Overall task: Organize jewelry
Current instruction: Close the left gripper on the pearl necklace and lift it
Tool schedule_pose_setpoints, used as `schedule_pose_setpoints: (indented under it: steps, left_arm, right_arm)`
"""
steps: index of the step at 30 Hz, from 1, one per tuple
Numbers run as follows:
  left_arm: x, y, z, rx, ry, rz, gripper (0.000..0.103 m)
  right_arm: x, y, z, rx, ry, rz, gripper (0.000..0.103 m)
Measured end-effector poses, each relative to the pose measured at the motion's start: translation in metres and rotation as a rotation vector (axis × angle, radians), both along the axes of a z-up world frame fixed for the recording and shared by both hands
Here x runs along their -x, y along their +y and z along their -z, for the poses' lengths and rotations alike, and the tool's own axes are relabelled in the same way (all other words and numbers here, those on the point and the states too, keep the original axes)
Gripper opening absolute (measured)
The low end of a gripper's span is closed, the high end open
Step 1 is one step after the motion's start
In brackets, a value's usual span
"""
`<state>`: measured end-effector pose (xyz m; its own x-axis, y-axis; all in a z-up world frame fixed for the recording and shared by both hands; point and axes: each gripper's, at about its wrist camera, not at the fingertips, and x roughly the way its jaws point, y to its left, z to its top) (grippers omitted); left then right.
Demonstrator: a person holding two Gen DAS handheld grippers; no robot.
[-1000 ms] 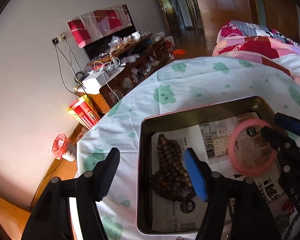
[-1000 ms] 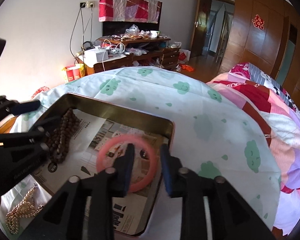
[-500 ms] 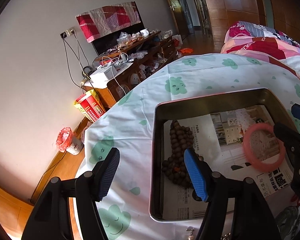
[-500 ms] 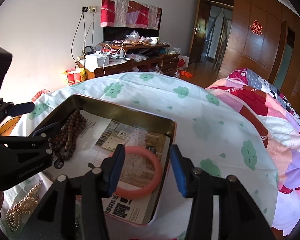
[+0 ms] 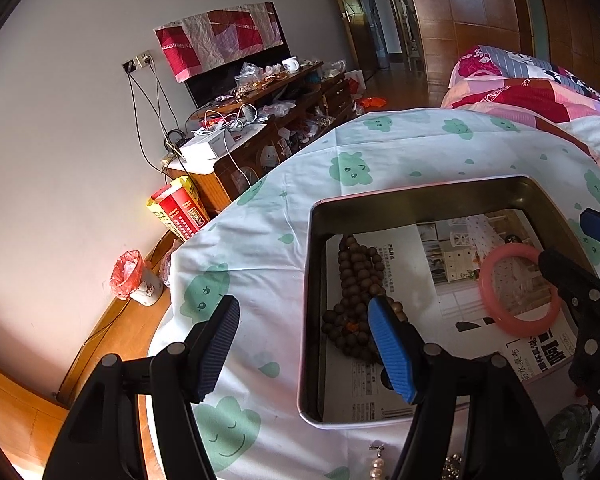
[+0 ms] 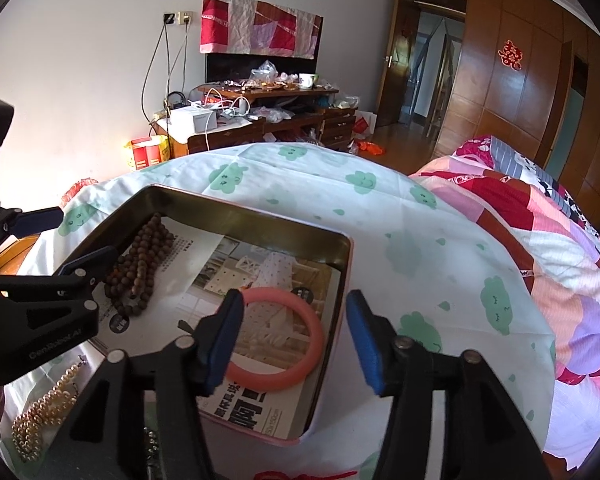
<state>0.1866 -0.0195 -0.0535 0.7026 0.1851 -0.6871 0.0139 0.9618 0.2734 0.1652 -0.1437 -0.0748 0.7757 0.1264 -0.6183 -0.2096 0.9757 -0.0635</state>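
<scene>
The pink bangle (image 6: 282,340) lies flat on the printed paper lining (image 6: 204,256) inside the metal tin (image 6: 236,210), toward the tin's right-hand wall, and nothing presses on it. A second ago the right gripper (image 6: 290,338) had its pads closed on the bangle's rim; its jaws have just been opening, and they now stand apart with one blue pad over the ring's near-left arc and the other out past the tin's wall, so the bangle is released and sits on its own. That reads as this piece being delivered. In the left part of the same tin the dark wooden bead strand (image 5: 354,292) rests in a heap, so two items look sorted. The left gripper (image 5: 300,344) hangs wide open and empty, one finger over the cloud-print cloth (image 5: 260,240) and one over the beads, touching neither as far as can be told. Outside the tin, near its front edge, a pearl strand (image 6: 44,412) lies on the cloth, probably the next piece to be lifted in.
</scene>
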Motion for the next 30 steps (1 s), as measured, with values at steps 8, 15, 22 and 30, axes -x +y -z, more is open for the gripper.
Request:
schedule_pose_setpoints:
  steps: [8,15,22,30]
  left_arm:
    - [0.012,0.007,-0.006,0.020,0.003,-0.010,0.068]
    - [0.050,0.028,-0.013,0.051,-0.008,-0.009,0.068]
    - [0.084,0.029,-0.004,0.057,0.027,-0.010,0.068]
    - [0.122,0.007,0.010,0.023,0.069,0.056,0.067]
  right_arm:
    - [0.004,-0.001,-0.001,-0.003,0.003,0.003,0.056]
    - [0.031,-0.013,-0.003,-0.019,-0.001,0.021,0.068]
    - [0.057,-0.020,0.004,-0.004,0.022,0.024,0.069]
    - [0.093,-0.032,0.014,0.010,0.048,0.046,0.069]
